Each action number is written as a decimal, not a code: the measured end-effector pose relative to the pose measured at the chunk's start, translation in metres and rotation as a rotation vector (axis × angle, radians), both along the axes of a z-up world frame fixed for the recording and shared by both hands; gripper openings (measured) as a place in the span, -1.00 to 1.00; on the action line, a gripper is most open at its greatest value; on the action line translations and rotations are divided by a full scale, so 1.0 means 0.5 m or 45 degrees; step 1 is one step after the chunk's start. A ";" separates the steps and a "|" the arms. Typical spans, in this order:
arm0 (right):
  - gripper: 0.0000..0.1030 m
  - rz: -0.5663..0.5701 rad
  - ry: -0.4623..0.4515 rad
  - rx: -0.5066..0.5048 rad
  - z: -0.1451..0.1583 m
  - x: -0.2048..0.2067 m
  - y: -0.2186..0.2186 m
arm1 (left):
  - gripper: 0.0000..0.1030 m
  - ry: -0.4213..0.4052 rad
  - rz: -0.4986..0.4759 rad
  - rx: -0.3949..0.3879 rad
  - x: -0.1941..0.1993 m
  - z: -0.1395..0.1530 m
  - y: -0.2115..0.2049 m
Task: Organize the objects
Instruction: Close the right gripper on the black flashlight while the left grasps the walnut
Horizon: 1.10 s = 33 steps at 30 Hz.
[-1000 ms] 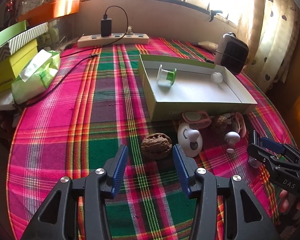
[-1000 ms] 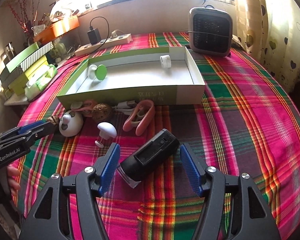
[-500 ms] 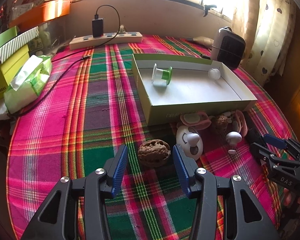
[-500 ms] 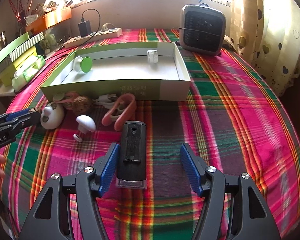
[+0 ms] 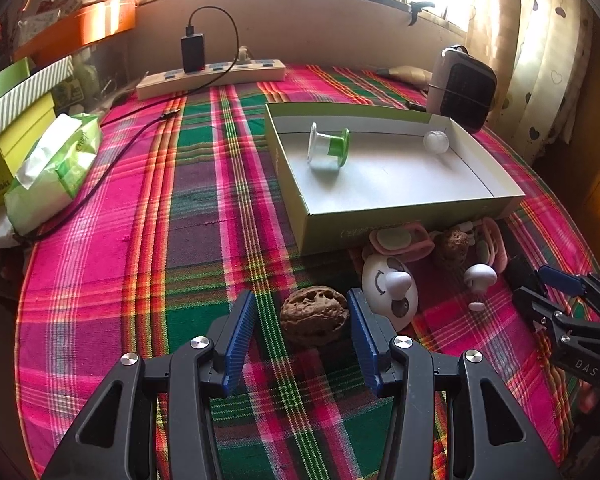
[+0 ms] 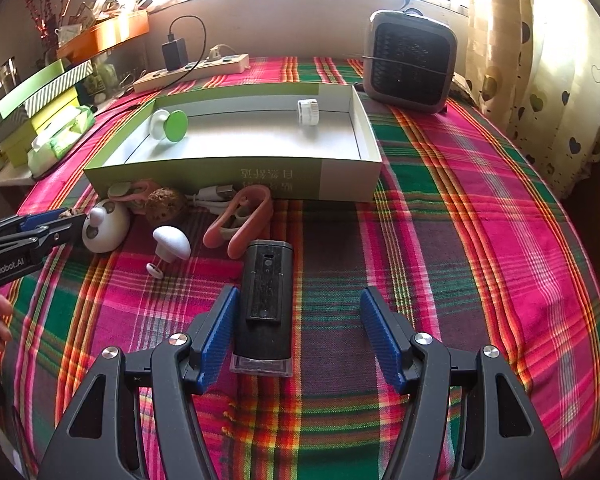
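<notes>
A brown walnut [image 5: 314, 314] lies on the plaid cloth between the open jaws of my left gripper [image 5: 301, 334]; the right pad is close to it, the left pad stands apart. A black rectangular device [image 6: 264, 304] lies between the open jaws of my right gripper [image 6: 298, 334], against the left pad. A shallow green-and-white box [image 6: 236, 178] holds a green-capped spool [image 6: 170, 126] and a small white ring [image 6: 307, 112]. In front of the box lie a white egg-shaped toy [image 5: 387, 288], a white mushroom piece [image 6: 172, 244], pink clips [image 6: 240, 226] and another walnut [image 6: 166, 210].
A grey heater [image 6: 409, 60] stands behind the box on the right. A power strip [image 5: 212, 76] with a black charger and cable lies at the back. A tissue pack [image 5: 54, 166] and stacked boxes [image 5: 16, 120] sit at the left. Curtains hang on the right.
The left gripper has moved forward around the walnut. The black device has turned from a diagonal to lie lengthwise between the right jaws, and the right gripper has shifted around it.
</notes>
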State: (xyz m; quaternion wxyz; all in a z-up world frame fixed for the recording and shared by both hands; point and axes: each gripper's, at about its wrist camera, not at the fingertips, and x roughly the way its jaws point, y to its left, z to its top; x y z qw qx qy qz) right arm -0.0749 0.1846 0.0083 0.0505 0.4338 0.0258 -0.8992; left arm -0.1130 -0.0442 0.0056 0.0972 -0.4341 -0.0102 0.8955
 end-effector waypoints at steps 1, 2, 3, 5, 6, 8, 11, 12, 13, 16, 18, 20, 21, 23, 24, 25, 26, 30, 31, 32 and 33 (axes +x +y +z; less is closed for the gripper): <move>0.23 0.001 0.000 -0.002 0.000 0.000 0.001 | -0.12 0.001 0.000 0.003 0.000 0.000 -0.001; 0.23 0.003 0.000 -0.002 0.000 0.000 0.000 | -0.12 0.001 0.001 0.004 0.000 0.000 -0.001; 0.23 0.005 0.000 -0.002 0.000 0.000 0.000 | -0.12 0.001 0.001 0.002 0.000 -0.001 0.000; 0.23 0.005 0.000 -0.004 0.000 0.000 0.000 | -0.12 0.001 0.003 0.003 0.000 -0.001 0.000; 0.23 0.007 0.000 -0.002 0.000 0.000 0.000 | -0.12 0.001 0.003 -0.001 0.000 -0.001 0.001; 0.22 0.010 0.001 -0.003 0.000 0.001 0.001 | -0.13 0.001 0.006 0.000 0.000 -0.001 -0.001; 0.18 0.014 0.002 -0.012 0.001 0.002 0.002 | -0.18 0.000 0.015 0.002 0.000 0.000 -0.004; 0.13 0.018 0.004 -0.015 0.001 0.002 0.002 | -0.20 -0.001 0.016 0.002 -0.001 0.000 -0.005; 0.11 0.023 0.005 -0.017 0.002 0.003 0.000 | -0.27 -0.002 0.016 0.002 -0.001 0.000 -0.005; 0.06 0.035 0.007 -0.015 0.002 0.004 -0.003 | -0.39 -0.003 0.014 0.006 -0.002 0.000 -0.002; 0.01 0.040 0.008 -0.018 0.002 0.004 -0.005 | -0.42 -0.002 0.014 0.000 -0.002 0.001 0.001; -0.07 0.049 0.010 -0.023 0.003 0.005 -0.004 | -0.42 -0.002 0.016 -0.002 -0.002 0.001 0.004; -0.14 0.056 0.011 -0.026 0.003 0.006 -0.006 | -0.42 -0.004 0.017 0.000 -0.001 0.001 0.003; -0.20 0.072 0.013 -0.025 0.003 0.007 -0.010 | -0.42 -0.004 0.016 0.000 -0.001 0.001 0.004; -0.25 0.077 0.014 -0.022 0.003 0.007 -0.012 | -0.42 -0.005 0.016 -0.001 -0.001 0.001 0.004; -0.27 0.084 0.014 -0.024 0.004 0.008 -0.014 | -0.42 -0.004 0.015 -0.001 -0.001 0.001 0.004; -0.32 0.090 0.015 -0.027 0.004 0.008 -0.015 | -0.42 -0.004 0.015 -0.001 0.000 0.001 0.005; -0.44 0.108 0.016 -0.032 0.004 0.009 -0.019 | -0.42 -0.005 0.016 0.000 0.001 0.001 0.006; -0.44 0.108 0.017 -0.031 0.004 0.009 -0.020 | -0.42 -0.003 0.015 0.000 0.001 0.002 0.006; -0.44 0.109 0.017 -0.034 0.004 0.009 -0.019 | -0.42 0.000 0.014 0.000 0.001 0.002 0.007; -0.44 0.109 0.016 -0.037 0.004 0.009 -0.019 | -0.42 0.002 0.015 0.001 0.002 0.003 0.007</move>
